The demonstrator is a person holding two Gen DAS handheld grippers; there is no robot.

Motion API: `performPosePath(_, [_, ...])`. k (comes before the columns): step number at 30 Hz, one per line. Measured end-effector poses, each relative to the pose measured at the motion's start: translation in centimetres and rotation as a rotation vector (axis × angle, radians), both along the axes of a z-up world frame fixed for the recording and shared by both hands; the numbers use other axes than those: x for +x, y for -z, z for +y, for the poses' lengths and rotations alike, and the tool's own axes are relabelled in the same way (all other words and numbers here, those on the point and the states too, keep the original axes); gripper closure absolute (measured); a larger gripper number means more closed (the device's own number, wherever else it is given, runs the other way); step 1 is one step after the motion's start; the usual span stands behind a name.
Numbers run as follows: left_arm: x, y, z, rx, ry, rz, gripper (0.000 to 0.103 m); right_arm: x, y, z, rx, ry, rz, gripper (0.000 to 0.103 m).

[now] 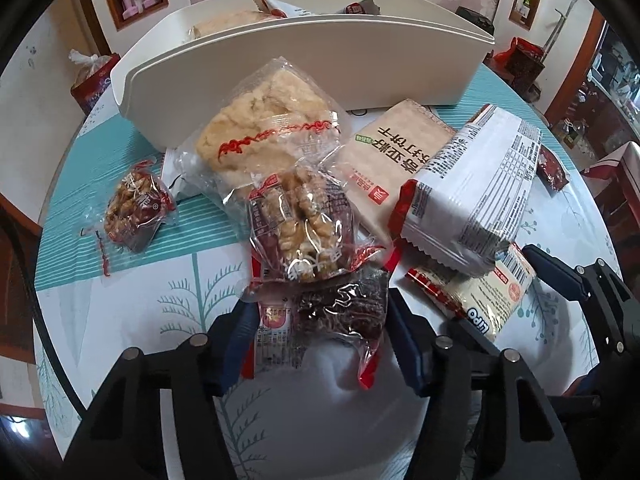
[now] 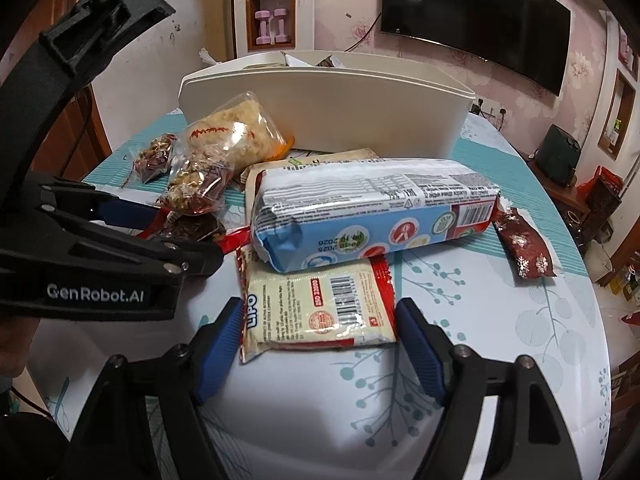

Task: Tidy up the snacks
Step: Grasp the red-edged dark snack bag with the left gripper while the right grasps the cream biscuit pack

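From the left wrist we look down on a round table (image 1: 132, 320) under a glossy cloth printed with teal bands and pale tree sprigs. Our left gripper (image 1: 320, 336) straddles a dark snack in crinkled clear film with red edges (image 1: 340, 312); the blue ribbed pads (image 1: 408, 340) sit just beside its two sides, and we cannot tell whether they press on it. Leaning over that packet is a walnut-and-date packet (image 1: 304, 224), lumpy and shiny, and beyond it a pale, puffy rice cake in clear wrap (image 1: 260, 128) rests against the smooth cream plastic bin (image 1: 320, 68). Only this view looks into the bin, where a few packets already lie. A second small walnut packet (image 1: 136, 208) lies apart on the left — and a flat beige cracker pack (image 1: 392, 152) shows broadly here.

From the right wrist, our right gripper (image 2: 320, 340) stands apart, its pads flanking but not touching the flat, cream LIPO biscuit packet (image 2: 320, 308) lying on the cloth. A long white-and-blue pillow pack (image 2: 372, 212) overlaps its far edge. This view alone shows the wall television (image 2: 476, 24) clearly, a dark red snowflake-printed bar (image 2: 524, 248) in full — and the left gripper from the side.
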State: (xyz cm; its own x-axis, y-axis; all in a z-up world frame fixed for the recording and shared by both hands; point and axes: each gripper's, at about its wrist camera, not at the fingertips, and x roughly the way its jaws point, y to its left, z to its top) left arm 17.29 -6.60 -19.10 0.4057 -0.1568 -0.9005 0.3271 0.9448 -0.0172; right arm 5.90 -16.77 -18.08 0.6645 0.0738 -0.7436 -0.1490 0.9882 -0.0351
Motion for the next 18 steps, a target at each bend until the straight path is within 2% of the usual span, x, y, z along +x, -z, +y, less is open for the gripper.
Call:
performPosePath(5, [-0.9, -0.2, 0.3, 0.002, 0.001, 0.007, 0.050, -0.2, 0.0, 0.2, -0.006, 0.013, 0.001, 0.035])
performPosePath(7, [-1.2, -0.3, 0.6, 0.003, 0.004, 0.010, 0.052, -0.3, -0.1, 0.4, -0.008, 0.017, 0.001, 0.042])
performPosePath(10, [-2.0, -0.5, 0.9, 0.001, 0.006, 0.013, 0.056, -0.6, -0.2, 0.5, -0.015, 0.025, 0.004, 0.046])
performPosePath(18, [-4.1, -0.9, 2.5, -0.039, -0.014, 0.063, 0.061, -1.4, -0.7, 0.4, -0.010, 0.042, 0.023, 0.048])
